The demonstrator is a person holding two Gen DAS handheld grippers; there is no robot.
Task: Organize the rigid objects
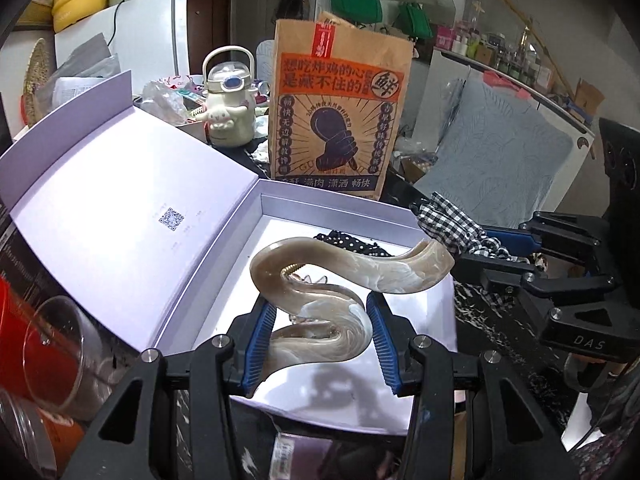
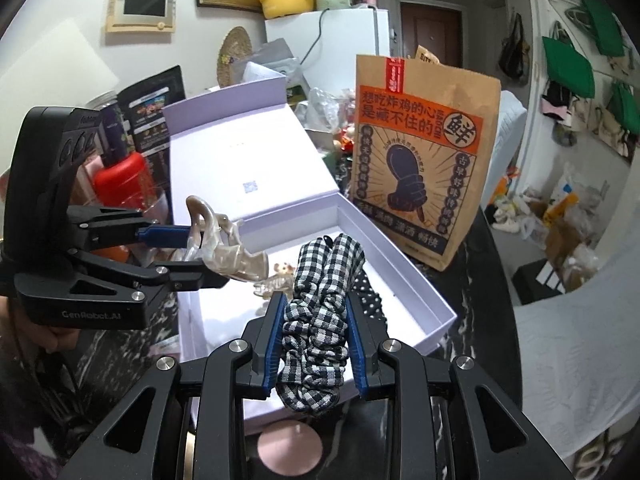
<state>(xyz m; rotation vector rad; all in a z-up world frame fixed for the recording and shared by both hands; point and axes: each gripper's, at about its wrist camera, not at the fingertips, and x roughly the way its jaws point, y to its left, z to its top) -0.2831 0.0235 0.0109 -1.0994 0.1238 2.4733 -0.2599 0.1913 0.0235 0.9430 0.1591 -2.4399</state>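
My left gripper (image 1: 320, 340) is shut on a large wavy beige marbled hair claw (image 1: 332, 284) and holds it above the open lavender box (image 1: 352, 200). It also shows in the right wrist view (image 2: 224, 248). My right gripper (image 2: 316, 332) is shut on a black-and-white checked scrunchie (image 2: 320, 304), over the box's near right side; the scrunchie also shows in the left wrist view (image 1: 452, 224). Inside the box lie a black polka-dot scrunchie (image 2: 370, 288) and a small clear hair clip (image 2: 276, 280).
The box lid (image 1: 120, 200) stands open to the left. A brown paper bag (image 1: 340, 112) stands behind the box. A cream kettle-shaped bottle (image 1: 230, 104) sits behind. A glass cup (image 1: 60, 352) and a red container (image 2: 120, 180) stand at the left. A pink round object (image 2: 288, 448) lies below.
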